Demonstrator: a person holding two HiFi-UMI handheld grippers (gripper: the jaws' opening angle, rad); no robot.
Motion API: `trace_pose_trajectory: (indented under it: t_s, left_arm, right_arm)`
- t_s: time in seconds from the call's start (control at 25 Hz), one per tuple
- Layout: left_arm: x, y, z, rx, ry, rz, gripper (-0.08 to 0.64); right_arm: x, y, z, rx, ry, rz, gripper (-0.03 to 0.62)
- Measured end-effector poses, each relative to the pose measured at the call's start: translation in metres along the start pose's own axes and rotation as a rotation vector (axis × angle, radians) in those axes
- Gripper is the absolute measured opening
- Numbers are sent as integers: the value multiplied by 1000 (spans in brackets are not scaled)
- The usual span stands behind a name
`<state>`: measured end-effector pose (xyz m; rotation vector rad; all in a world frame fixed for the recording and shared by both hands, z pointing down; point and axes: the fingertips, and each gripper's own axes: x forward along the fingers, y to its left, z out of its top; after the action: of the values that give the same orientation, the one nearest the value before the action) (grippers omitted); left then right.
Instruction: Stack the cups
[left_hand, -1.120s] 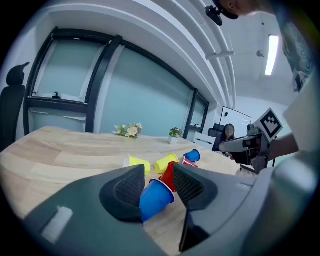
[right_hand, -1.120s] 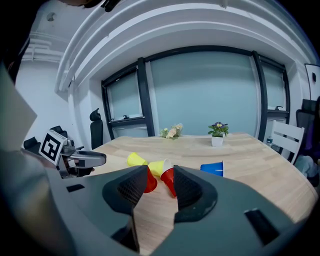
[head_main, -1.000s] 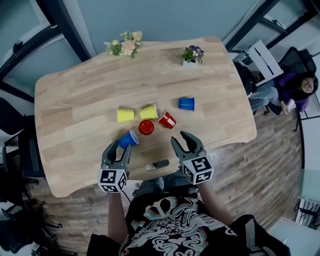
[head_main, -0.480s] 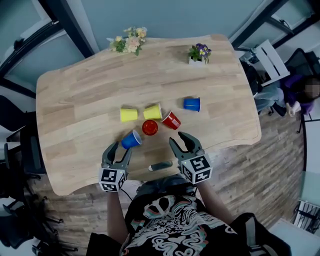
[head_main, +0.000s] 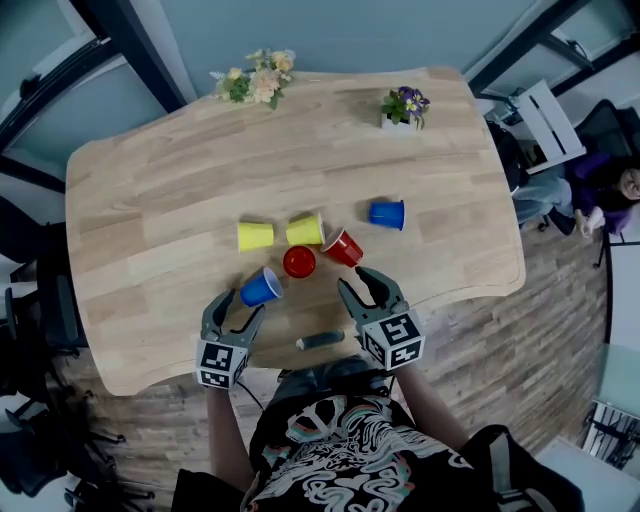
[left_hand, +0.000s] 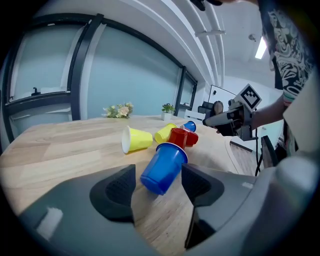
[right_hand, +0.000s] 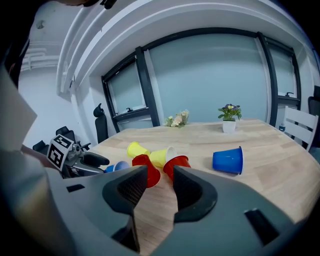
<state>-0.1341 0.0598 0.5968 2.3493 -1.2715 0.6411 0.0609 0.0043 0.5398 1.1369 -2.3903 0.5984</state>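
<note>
Cups of thin coloured plastic sit unstacked near the middle of the pale wooden table's (head_main: 150, 200) near edge: yellow cups (head_main: 255, 236), red cups (head_main: 343, 247), a far blue cup (head_main: 387, 214) to the right, and a near blue cup (head_main: 261, 287) tipped over closest to the edge. The near blue cup lies between the left gripper's (head_main: 236, 308) jaws, which have just been opening and stand wide, neither pad touching it, so it seems released. The right gripper (head_main: 358, 283), jaws half apart and empty, points toward the red cups, probably readied for a pick.
</note>
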Motion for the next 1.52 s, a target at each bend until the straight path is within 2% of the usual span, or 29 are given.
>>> trace_pose_trajectory:
  t_s: [0.52,0.88,1.08,1.28,1.52]
  left_arm:
    - [12,-1,-6,77,5,-29,308]
    - [21,-13,-14,170,62,-66,302]
    - [18,-11,-7,193,32,-24,241]
    - [13,-5,6,168,-6,8,239]
    - [11,-7,22,194,-17,14,235]
  right_arm:
    - [14,-3,-17,19,34,31,153]
    - [15,-8,-19,17,45,32,146]
    - [14,-9,-19,20,44,39,138]
    - [13,-10,-17,14,42,47,137]
    - [11,-13,-9,5,26,48,137]
